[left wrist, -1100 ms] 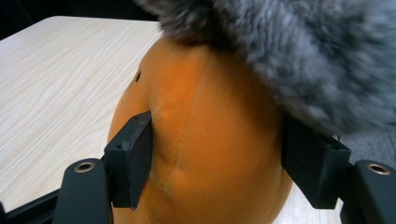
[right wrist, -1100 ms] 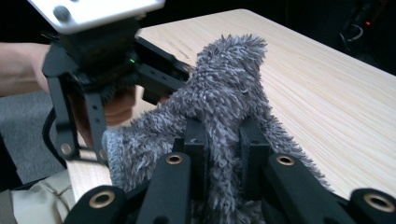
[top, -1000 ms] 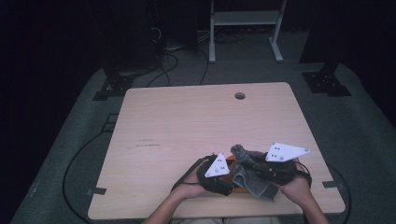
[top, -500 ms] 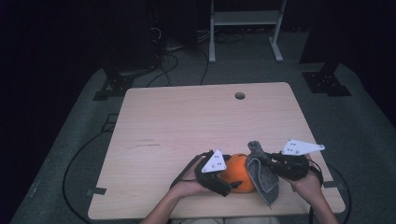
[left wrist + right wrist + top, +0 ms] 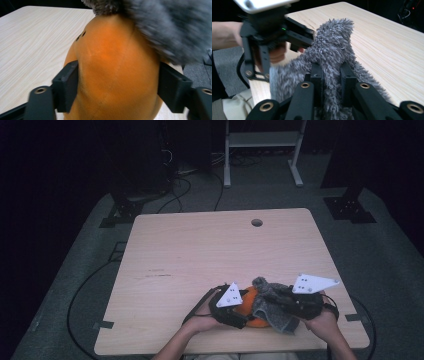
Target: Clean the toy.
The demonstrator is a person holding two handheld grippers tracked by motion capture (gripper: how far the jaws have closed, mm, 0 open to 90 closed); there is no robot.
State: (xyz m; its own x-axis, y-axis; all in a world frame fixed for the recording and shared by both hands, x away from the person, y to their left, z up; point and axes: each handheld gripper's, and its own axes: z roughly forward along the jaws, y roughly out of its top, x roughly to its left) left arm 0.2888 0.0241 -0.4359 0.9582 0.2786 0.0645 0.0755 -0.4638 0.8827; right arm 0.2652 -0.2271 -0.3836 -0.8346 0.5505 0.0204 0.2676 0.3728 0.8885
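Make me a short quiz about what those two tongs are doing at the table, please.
1. True or false: the left tongs have an orange ball between their jaws.
2. What do the right tongs pinch? A) a grey fluffy cloth B) a sponge C) a cup
3. Where does the cloth lie on the table: near the person or at the far edge?

Key: 1 true; 2 A; 3 near the person.
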